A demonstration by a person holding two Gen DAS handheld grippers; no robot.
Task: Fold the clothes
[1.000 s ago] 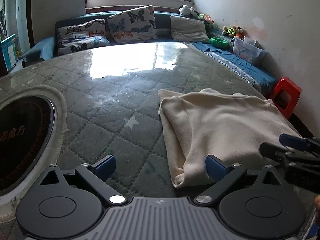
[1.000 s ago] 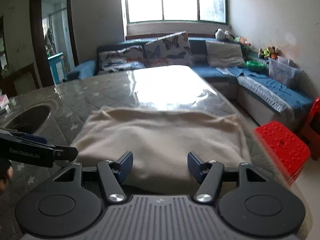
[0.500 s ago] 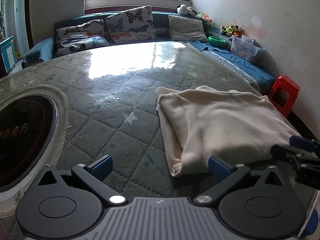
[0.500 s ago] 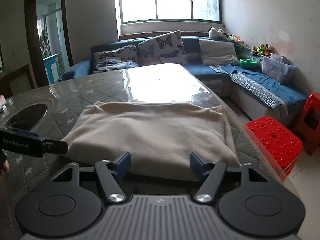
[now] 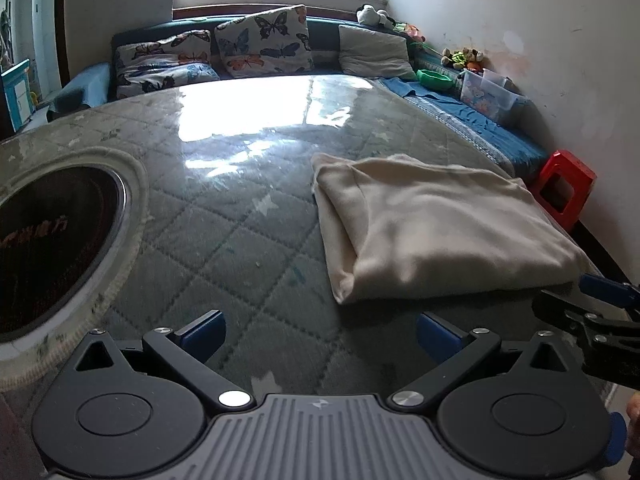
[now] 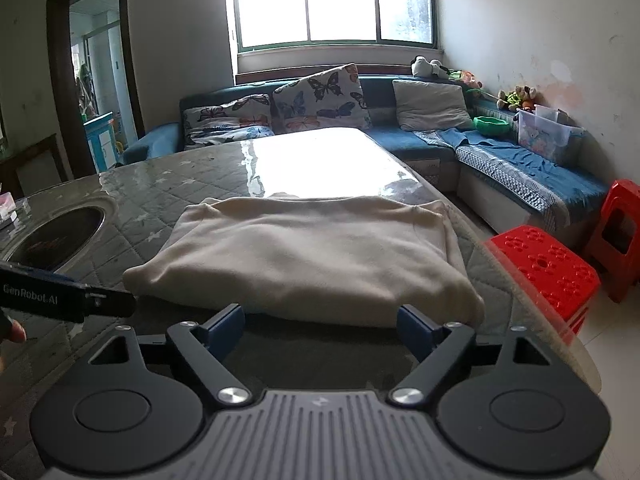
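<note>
Blue-padded fingers on your left gripper (image 5: pixel 318 338) are standing wide apart, released, gripping nothing, hanging over bare quilted table cover (image 5: pixel 248 248) short of the cloth. Your right gripper (image 6: pixel 320 326) is likewise spread and empty, its pads sitting just before the near hem of the cream folded garment (image 6: pixel 312 256).

That garment is lying flat on the right part of the table, its right side running close to the table's edge. Left of it, open quilted surface is stretching to the round dark inset (image 5: pixel 48 248), giving you clear room on that side; the far half of the table is glaring with window light.

From the left wrist, the garment's left fold is showing as stacked layers; the right wrist is showing only the top layer and near hem. What lies under the fold is hidden.

Only the right wrist view is showing the near red stool (image 6: pixel 544 268) tight against the table's right edge. Your left gripper is cutting into that view at the left border; your right one is clipped at the right edge of the other.
</note>
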